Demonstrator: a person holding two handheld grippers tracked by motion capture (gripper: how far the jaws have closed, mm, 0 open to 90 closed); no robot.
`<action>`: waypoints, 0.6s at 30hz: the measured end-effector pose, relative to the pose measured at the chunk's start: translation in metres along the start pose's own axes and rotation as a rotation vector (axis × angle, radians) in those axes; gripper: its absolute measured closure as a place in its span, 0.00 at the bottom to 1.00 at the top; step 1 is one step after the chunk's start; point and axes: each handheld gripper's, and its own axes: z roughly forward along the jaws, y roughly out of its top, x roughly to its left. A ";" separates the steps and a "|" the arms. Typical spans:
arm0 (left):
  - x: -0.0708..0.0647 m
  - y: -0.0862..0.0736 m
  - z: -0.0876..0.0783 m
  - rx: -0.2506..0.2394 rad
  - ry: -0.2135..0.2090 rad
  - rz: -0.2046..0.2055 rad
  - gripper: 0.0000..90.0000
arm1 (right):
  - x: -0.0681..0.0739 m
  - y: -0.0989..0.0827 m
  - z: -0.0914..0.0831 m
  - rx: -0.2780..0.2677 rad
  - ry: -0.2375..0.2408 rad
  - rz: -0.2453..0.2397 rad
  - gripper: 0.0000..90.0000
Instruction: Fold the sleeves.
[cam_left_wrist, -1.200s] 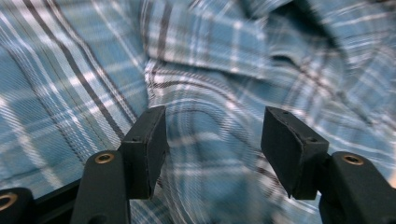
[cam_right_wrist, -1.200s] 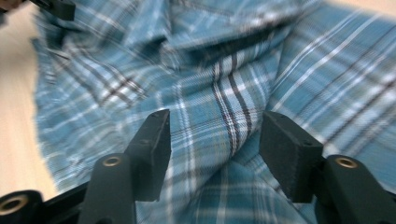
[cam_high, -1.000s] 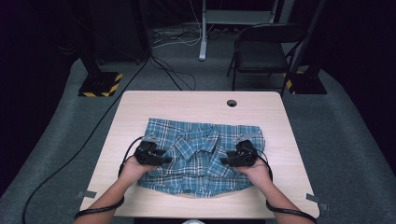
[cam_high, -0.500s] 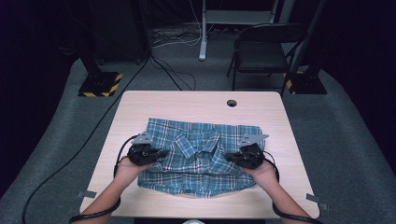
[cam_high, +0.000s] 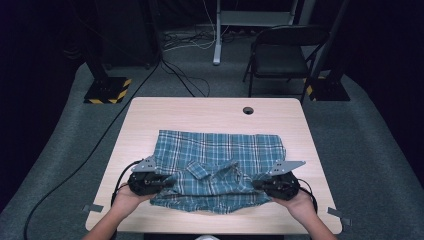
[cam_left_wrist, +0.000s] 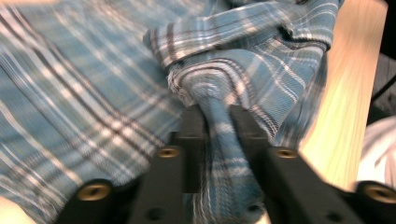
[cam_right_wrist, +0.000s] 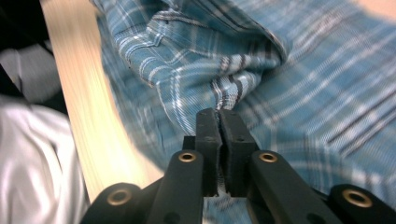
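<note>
High view: both grippers now pinch the shirt (cam_high: 215, 172) edges, slid outward and lifted slightly. Left gripper (cam_high: 161, 181) jaws just eased open a bit yet grasp a fold; right gripper (cam_high: 260, 185) is clenched on cloth, so a fold looks next.

A pale wooden tabletop (cam_high: 210, 117) is set on grey carpet (cam_high: 365, 150). A black folding chair (cam_high: 280, 55) and a hazard-striped stand base (cam_high: 107, 90) are seen behind, in darkness.

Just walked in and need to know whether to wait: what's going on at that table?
A person is working a blue plaid shirt on the wooden table with a handheld gripper in each hand. The left gripper has a bunched fold of cloth pinched between its jaws, which have just been opening a little. The right gripper is clamped on the fabric at the shirt's other side. The near edge looks partly gathered, so folding seems under way.
</note>
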 end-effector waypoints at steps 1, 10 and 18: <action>0.001 -0.002 0.002 0.006 0.004 -0.012 0.69 | 0.001 -0.004 0.002 0.023 -0.005 -0.004 0.89; 0.004 0.011 0.006 0.004 0.060 -0.020 0.40 | -0.003 -0.004 0.000 0.008 -0.040 0.040 0.64; 0.004 0.015 0.037 0.105 0.103 0.044 0.35 | -0.012 0.010 0.035 0.040 -0.031 0.040 0.54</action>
